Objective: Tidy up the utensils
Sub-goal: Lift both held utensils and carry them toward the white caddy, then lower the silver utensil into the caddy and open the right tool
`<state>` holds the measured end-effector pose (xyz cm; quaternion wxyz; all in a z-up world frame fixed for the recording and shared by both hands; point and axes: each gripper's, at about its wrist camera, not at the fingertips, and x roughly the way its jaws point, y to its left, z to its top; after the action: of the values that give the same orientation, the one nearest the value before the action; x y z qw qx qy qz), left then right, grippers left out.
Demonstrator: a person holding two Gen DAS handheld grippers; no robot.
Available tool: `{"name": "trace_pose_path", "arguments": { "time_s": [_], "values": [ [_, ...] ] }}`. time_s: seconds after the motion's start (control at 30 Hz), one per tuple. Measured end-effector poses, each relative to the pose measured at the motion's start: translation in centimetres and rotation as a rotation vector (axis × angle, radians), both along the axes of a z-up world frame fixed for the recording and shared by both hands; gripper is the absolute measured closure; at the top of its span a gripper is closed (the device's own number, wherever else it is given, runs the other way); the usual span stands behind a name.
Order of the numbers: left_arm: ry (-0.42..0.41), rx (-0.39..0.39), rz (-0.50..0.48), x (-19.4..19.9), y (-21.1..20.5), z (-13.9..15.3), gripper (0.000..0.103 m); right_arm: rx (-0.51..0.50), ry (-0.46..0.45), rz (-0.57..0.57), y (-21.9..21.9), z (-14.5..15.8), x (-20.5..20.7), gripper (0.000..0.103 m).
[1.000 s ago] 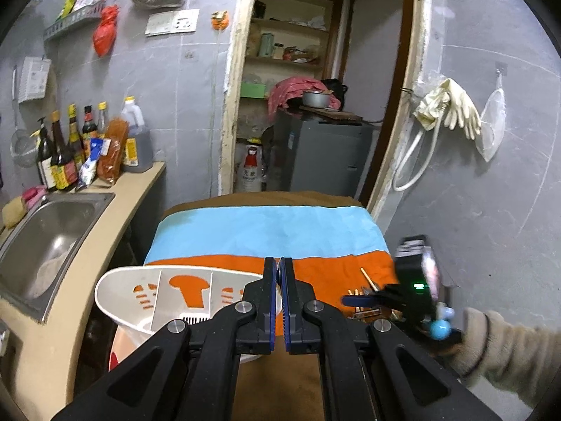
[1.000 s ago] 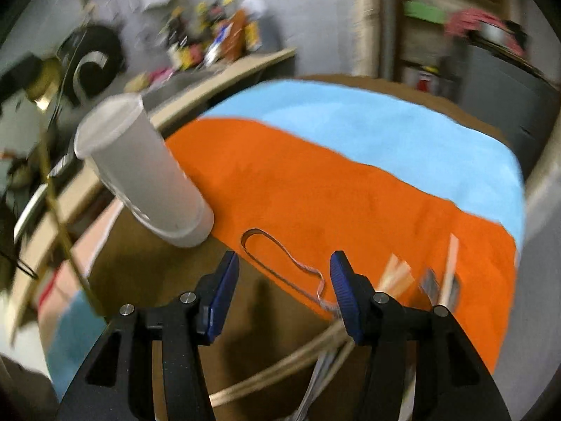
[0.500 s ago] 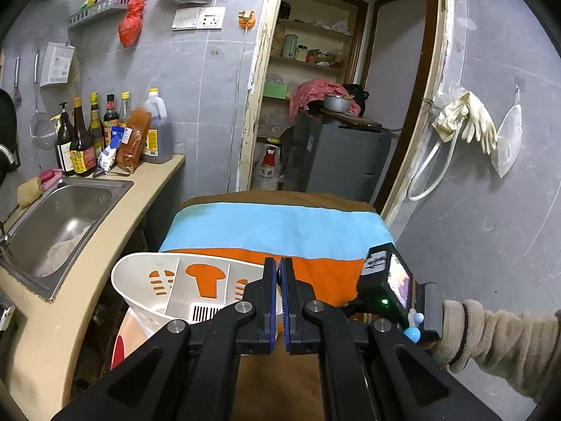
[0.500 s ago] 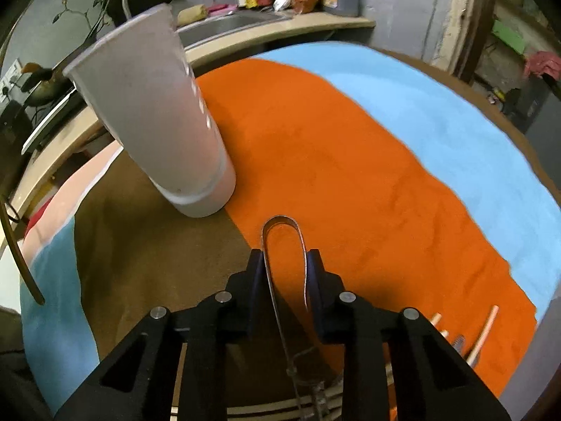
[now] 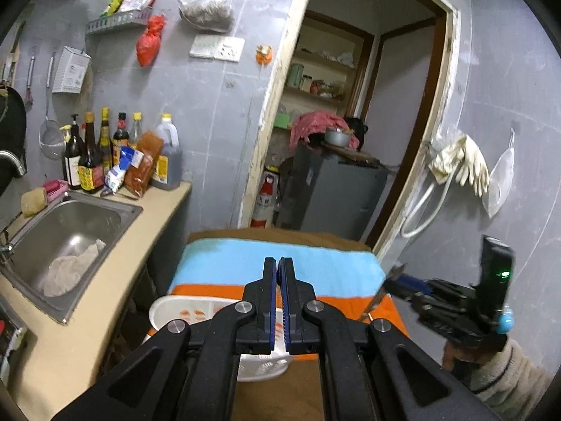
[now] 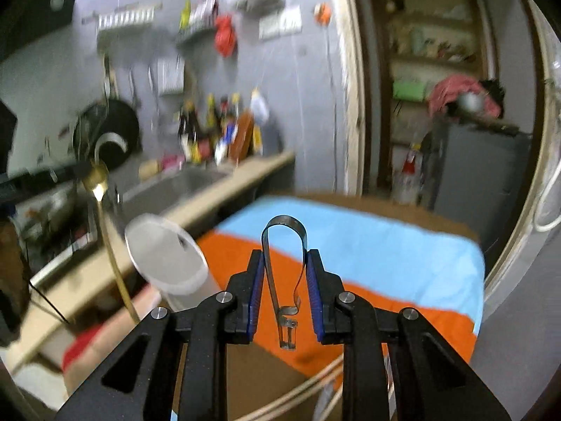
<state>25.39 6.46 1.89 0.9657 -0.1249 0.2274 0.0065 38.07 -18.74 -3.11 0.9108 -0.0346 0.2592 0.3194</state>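
Note:
My right gripper (image 6: 284, 263) is shut on thin metal tongs (image 6: 284, 245), whose loop sticks out past the fingers, lifted above the orange-and-blue cloth (image 6: 350, 245). The right gripper also shows in the left wrist view (image 5: 403, 279), with the tongs (image 5: 380, 293) hanging from it. A white utensil holder (image 6: 168, 259) stands at the left on the table; in the left wrist view it (image 5: 196, 315) sits just below my left gripper (image 5: 279, 270), which is shut and empty. Several chopsticks (image 6: 298, 393) lie on the table near me.
A counter (image 5: 115, 280) with a steel sink (image 5: 63, 235) and several bottles (image 5: 94, 161) runs along the left. An open doorway (image 5: 333, 140) with a grey cabinet is behind the table. A gold spoon (image 6: 101, 193) stands at the left.
My right gripper closed on the tongs and lifted them off the table, tilting upward. The left gripper rose and stayed shut.

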Motion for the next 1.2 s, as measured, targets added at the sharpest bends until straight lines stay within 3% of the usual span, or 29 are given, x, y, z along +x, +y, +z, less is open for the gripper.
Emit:
{"name": "trace_pose_path", "arguments": {
  "time_s": [0.27,0.43,0.63,0.87,1.2],
  "values": [
    [-0.045,0.084,0.109,-0.1,5.0,1.9,0.100,0.084,-0.131,0.003,4.3,6.6,-2.8,0.082],
    [-0.029,0.160,0.180,1.0,7.8,1.6,0.100,0.122,-0.146,0.038,7.7,7.7,-3.7,0.082],
    [-0.002,0.207,0.195,2.8,9.4,0.0,0.100,0.117,-0.093,0.056,10.9,4.8,-3.6,0.082],
    [0.039,0.268,0.163,4.3,8.4,-2.9,0.100,0.104,-0.002,0.030,12.3,0.3,-2.5,0.082],
    [0.103,0.232,0.142,6.2,7.9,-6.3,0.100,0.072,0.073,-0.026,13.8,-4.3,-1.2,0.081]
  ]
}}
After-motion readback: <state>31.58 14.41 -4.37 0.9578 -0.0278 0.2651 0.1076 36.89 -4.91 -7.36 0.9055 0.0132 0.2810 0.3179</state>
